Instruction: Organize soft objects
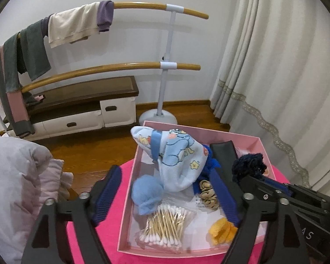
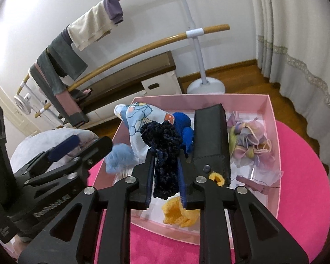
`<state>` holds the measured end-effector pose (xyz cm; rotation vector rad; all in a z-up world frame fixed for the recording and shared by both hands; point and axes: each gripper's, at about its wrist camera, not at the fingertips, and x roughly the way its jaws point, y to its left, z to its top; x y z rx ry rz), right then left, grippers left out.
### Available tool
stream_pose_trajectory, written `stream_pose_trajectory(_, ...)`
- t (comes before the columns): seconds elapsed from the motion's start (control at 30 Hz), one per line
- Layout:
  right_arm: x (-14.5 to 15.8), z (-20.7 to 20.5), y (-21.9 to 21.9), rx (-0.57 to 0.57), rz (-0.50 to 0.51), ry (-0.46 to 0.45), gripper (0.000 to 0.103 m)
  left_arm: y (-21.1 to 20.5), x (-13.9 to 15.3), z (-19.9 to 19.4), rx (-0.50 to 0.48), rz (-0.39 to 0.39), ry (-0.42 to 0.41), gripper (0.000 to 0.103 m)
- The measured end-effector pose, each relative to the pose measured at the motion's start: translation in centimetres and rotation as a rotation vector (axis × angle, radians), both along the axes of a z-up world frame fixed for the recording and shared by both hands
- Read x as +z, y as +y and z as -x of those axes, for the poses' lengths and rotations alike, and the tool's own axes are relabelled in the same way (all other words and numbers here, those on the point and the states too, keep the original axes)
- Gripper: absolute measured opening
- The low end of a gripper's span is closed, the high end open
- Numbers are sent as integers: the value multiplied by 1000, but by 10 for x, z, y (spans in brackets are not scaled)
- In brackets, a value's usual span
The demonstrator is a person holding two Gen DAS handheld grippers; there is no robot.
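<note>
Left gripper (image 1: 165,189) jaws wide, nothing between the pads, hovering over the left half of the pink box (image 1: 129,189). Box sits on a hot-pink round surface (image 2: 303,176).

In the box, left to right:
- light blue fuzzy ball (image 1: 146,194) at the left wall
- bag of cotton swabs (image 1: 162,226) in front of it, near the front wall
- cartoon-print light blue cloth (image 1: 178,160) heaped toward the back, with a blue clip (image 1: 155,145) on it
- royal blue fabric (image 2: 183,127) just behind and right of the cloth
- tan patterned scrunchie (image 1: 209,192)
- yellow knit piece (image 2: 178,211) near the front
- black leather case (image 2: 211,140) lying lengthwise in the middle
- pastel organza scrunchie (image 2: 250,140) in the right part, with a small mauve clip (image 2: 250,182) in front of it

Right gripper (image 2: 166,173) jaws narrow, clamped on a dark navy scrunchie (image 2: 162,140), held above the box middle; the scrunchie bulges out past the fingertips.

Background: clothes on a wooden bar rack (image 1: 143,5), white curtain (image 1: 275,66).
</note>
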<state>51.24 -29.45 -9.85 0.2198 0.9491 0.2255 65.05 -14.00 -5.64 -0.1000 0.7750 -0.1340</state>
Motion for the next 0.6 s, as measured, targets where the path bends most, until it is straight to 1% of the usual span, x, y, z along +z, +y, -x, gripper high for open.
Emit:
stream_pose_trajectory(0.07,-2,1,-1,-1,-11,3,29,2,1,7,11,3,-13,84)
stream_pose_trajectory(0.1,-2,2,-1,1,-18,3,31,5,3,9,18,10,-21,86)
stream_pose_trajectory(0.13,-2,3,-2,1,-20,3,37,8,4,16,24,15,-28,88)
stream_pose_trajectory(0.2,-1,5,-1,-4,-27,0,56,15,9,21,48,26,-46,90)
stream_pose_trajectory(0.23,0,6,-2,-13,-30,-3,63,19,10,27,53,34,-54,93)
stream_pose_trajectory(0.27,1,8,-4,-25,-29,-5,79,23,11,34,61,42,-64,96)
stream_pose_trajectory(0.3,2,10,-5,-37,-26,-9,86,27,12,43,67,46,-74,99)
stream_pose_trajectory(0.33,5,13,-6,-48,-24,-17,99,30,15,49,76,46,-90,102)
stream_pose_trajectory(0.37,6,15,-7,-54,-22,-24,103,32,17,56,82,38,-103,102)
stream_pose_trajectory(0.5,19,33,-8,-89,8,-72,103,34,17,91,83,14,-138,103)
stream_pose_trajectory(0.6,30,50,-10,-129,32,-114,103,35,17,120,88,20,-156,103)
